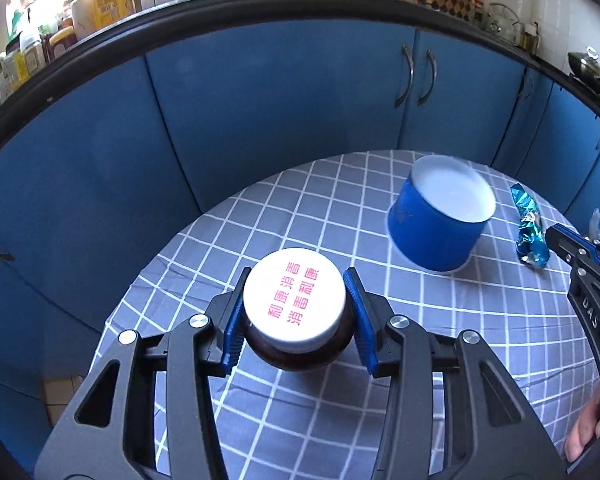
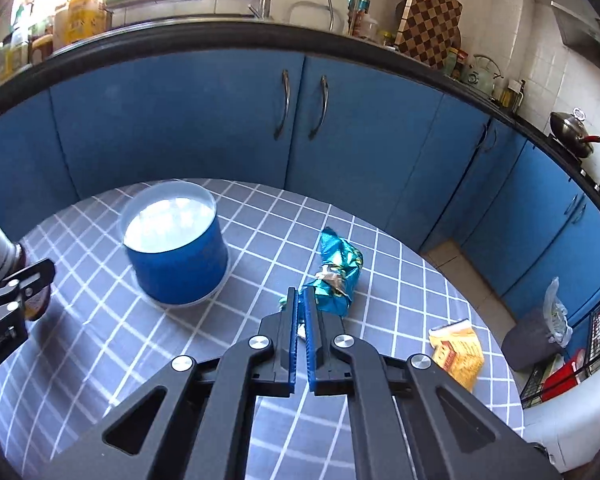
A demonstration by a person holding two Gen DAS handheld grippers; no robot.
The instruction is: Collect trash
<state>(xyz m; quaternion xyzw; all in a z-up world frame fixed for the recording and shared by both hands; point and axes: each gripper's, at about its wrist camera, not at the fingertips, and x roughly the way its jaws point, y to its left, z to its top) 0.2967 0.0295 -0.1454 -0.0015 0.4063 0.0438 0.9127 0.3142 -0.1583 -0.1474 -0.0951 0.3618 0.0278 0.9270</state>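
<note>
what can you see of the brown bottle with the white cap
The small brown glass-like bottle with a round white cap stands upright on the grey checked tablecloth, near its left edge. The flat plastic-looking cap carries two lines of red characters. The left claw grips it, one blue pad on each side just below the cap. Its lower body is hidden; contents can't be told.

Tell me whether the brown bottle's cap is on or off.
On. The white cap with red lettering sits over the neck of the brown bottle, which stands between the left gripper's jaws. How tightly it is screwed on cannot be told.
</note>
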